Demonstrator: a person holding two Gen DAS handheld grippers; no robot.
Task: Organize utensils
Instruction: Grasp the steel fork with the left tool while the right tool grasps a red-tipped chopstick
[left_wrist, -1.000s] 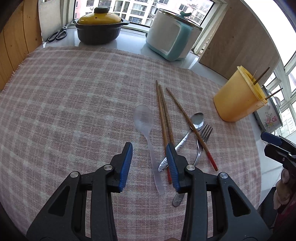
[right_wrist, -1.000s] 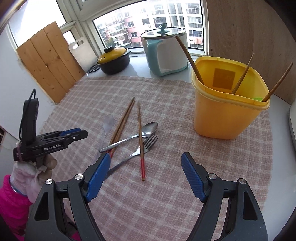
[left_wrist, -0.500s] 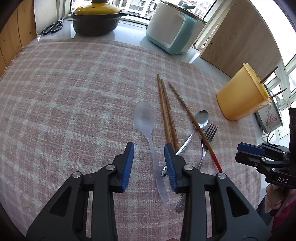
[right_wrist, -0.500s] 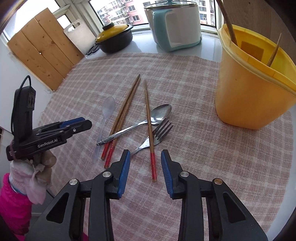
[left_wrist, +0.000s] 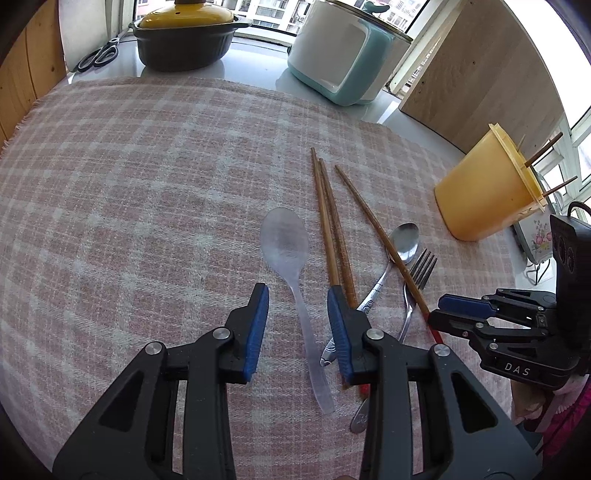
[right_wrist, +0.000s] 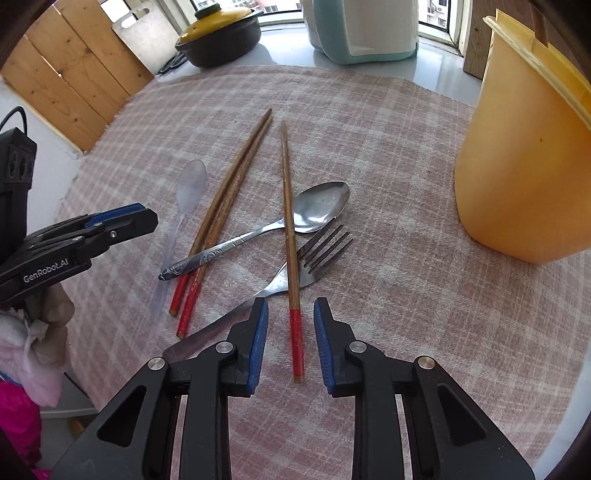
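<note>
Right gripper (right_wrist: 288, 325) fingers narrowly parted astride the lone chopstick's (right_wrist: 289, 221) red end, not gripping; left gripper (left_wrist: 297, 314) likewise around the clear spoon (left_wrist: 291, 273) handle. Fork (right_wrist: 310, 254) handle partly hidden; bin (right_wrist: 524, 162) cut off at the frame edge

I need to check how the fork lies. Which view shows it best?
The right wrist view: the fork shows its tines and neck, with the single chopstick lying across it and its handle running under the right tongs. In the left wrist view the fork is smaller, its handle partly hidden behind the left tongs.
</note>
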